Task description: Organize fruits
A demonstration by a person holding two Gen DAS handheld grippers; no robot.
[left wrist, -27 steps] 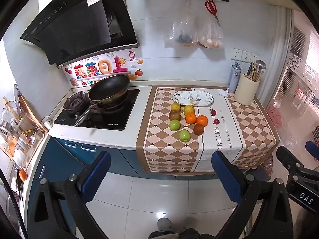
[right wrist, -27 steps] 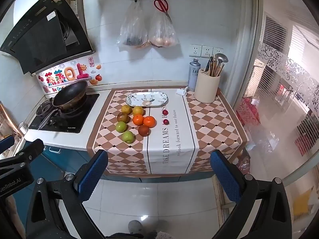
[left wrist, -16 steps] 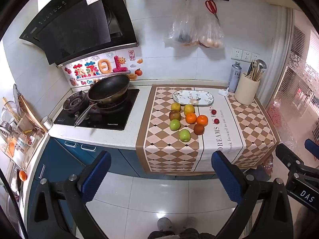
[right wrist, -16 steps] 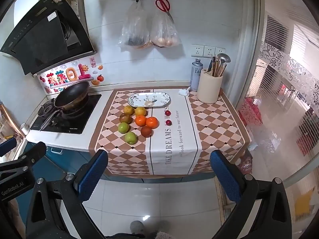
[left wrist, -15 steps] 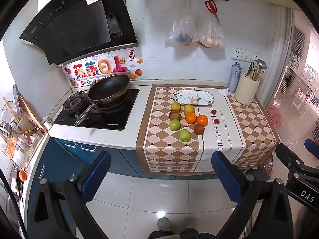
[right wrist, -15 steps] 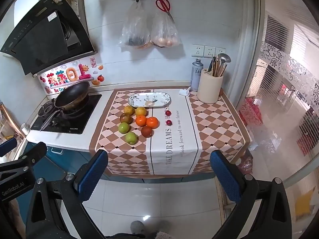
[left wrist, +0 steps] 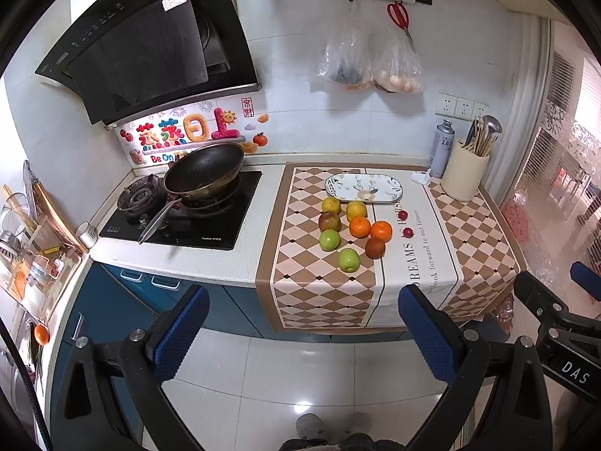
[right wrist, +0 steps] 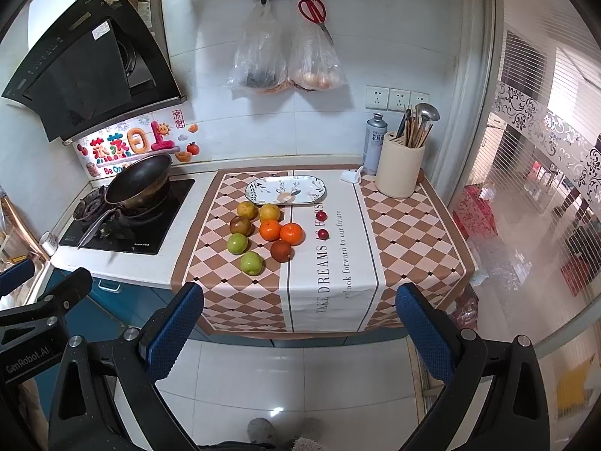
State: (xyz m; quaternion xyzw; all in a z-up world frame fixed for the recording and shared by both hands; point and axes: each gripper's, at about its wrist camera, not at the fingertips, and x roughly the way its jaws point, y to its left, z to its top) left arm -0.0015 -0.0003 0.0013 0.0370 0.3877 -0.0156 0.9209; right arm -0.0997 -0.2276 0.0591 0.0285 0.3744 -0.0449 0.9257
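Hanging bags' contents hard to distinguish.

White tiled wall, glossy pale floor tiles, blue cabinets, black range hood.

Left gripper jaws spread wide; right gripper likewise.

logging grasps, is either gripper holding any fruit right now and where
No. The left gripper and the right gripper are both open and empty, back from the counter.
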